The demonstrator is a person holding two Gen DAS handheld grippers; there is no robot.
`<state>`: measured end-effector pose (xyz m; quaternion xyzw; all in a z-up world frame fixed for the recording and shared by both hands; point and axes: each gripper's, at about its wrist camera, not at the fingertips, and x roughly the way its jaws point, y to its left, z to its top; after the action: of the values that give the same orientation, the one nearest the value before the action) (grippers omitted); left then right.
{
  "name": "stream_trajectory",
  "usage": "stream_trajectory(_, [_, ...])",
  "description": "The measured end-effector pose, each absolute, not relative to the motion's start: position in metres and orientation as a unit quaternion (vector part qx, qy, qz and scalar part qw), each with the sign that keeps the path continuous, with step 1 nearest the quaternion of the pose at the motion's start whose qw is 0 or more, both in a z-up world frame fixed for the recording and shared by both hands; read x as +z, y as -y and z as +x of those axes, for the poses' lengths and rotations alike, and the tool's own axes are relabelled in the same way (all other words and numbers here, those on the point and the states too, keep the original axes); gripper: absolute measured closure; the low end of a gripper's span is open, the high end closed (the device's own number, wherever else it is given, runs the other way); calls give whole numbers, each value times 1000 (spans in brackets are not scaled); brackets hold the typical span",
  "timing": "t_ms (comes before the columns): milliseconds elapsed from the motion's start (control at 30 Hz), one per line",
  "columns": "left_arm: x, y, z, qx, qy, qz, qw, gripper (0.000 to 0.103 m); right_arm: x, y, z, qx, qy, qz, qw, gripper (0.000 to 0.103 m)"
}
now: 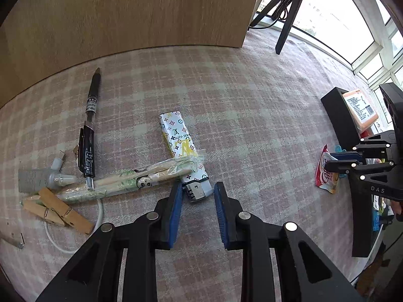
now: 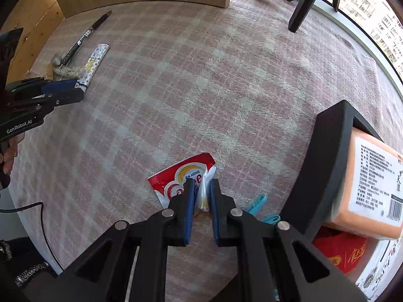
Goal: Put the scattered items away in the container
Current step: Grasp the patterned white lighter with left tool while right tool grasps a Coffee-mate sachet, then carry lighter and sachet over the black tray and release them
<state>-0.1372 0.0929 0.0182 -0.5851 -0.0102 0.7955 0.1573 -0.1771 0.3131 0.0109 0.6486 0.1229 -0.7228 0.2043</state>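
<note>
My left gripper (image 1: 197, 191) is open, its blue pads either side of the metal end of a white patterned lighter (image 1: 182, 151) on the checked cloth. Wrapped chopsticks (image 1: 126, 182) lie across the lighter. A black pen (image 1: 89, 128), two wooden clothespins (image 1: 56, 209) and a white cable (image 1: 75, 241) lie to the left. My right gripper (image 2: 201, 188) is shut on a red and white coffee sachet (image 2: 176, 180) resting on the cloth beside the black container (image 2: 325, 161); the container also shows in the left wrist view (image 1: 340, 120).
The container holds an orange tissue pack (image 2: 365, 183) and red packets (image 2: 342, 254). Blue clips (image 2: 259, 205) lie by its wall. A wooden panel (image 1: 126, 12) stands behind the cloth. A black tripod leg (image 1: 287, 17) stands at the back right.
</note>
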Motion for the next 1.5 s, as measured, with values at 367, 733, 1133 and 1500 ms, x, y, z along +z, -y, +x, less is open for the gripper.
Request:
stream_trajectory(367, [58, -98, -113, 805, 30, -551, 216, 80, 62, -347, -176, -765, -49, 606, 214, 94])
stream_trajectory(733, [81, -114, -108, 816, 18, -527, 236, 94, 93, -370, -112, -809, 24, 556, 188, 95])
stream_trajectory(1133, [130, -133, -92, 825, 21, -488, 285, 94, 127, -410, -89, -847, 65, 503, 161, 95])
stream_trajectory(1500, [185, -253, -68, 784, -22, -443, 435, 94, 159, -525, -39, -873, 120, 471, 45, 95])
